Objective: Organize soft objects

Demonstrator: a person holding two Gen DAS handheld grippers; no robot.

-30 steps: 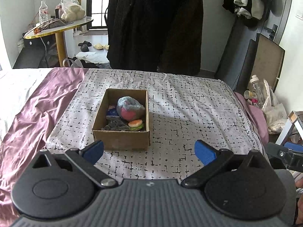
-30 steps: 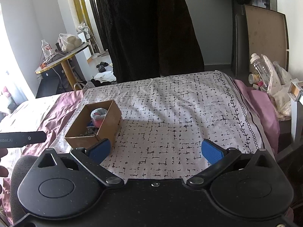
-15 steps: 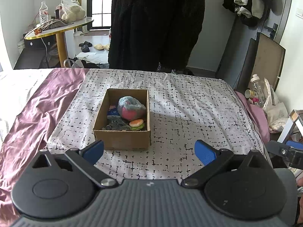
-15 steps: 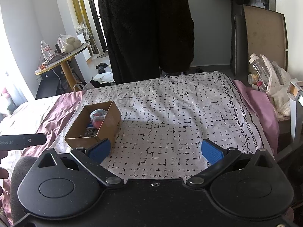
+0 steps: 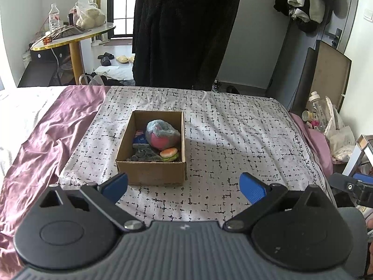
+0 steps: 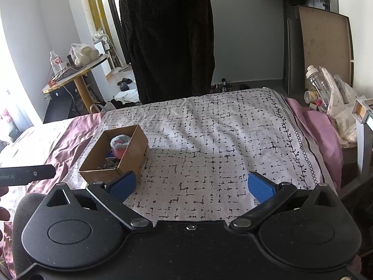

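Over the last second almost nothing on the bed had moved: the cardboard box [image 5: 151,149] sat where it had been, left of centre on the patterned cloth [image 5: 233,140], with the same contents. The one real change was behind it, where the person in the dark coat [image 5: 184,30] had drawn back from the far edge of the bed, uncovering the floor and shoes beyond. Both grippers had held nearly level, with only a slight shift of view. That suggested the sorting was finished or paused, since no soft thing lay loose on the cloth in either view.

The left gripper [image 5: 184,185] hung low in the frame with its blue pads spread wide and nothing between them; the box's near wall stood just beyond its left pad. The right gripper [image 6: 191,184] was likewise fully spread and empty, the box at the left of its view.

The box's long axis ran away from the left camera, toward the top of the frame, open side up. Inside, the grey and pink plush [image 5: 162,134] lay at the upper right with its long side across the box, and the small burger toy [image 5: 169,154] sat flat at the lower right corner, beside dark crumpled items that were hard to make out
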